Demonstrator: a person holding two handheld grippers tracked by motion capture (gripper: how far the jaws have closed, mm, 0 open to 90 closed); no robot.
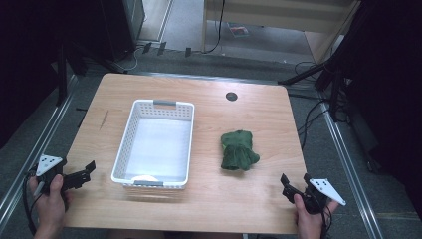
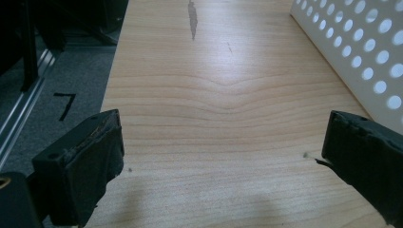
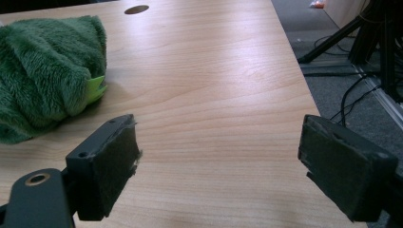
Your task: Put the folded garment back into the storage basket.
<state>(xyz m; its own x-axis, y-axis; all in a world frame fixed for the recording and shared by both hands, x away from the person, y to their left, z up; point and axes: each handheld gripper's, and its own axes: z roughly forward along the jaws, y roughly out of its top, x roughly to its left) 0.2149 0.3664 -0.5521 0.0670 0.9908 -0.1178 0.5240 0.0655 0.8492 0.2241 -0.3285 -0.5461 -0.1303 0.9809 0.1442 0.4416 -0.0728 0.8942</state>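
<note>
Wooden table [image 1: 199,209] standing on grey floor [image 1: 189,22]
Black stands [image 1: 328,74] and cables [image 1: 311,119] are lying beyond its right edge.

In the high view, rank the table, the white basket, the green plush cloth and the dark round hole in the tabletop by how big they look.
1. table
2. white basket
3. green plush cloth
4. dark round hole

The hole lies farther from the camera, yet is plainly smallest.
</note>
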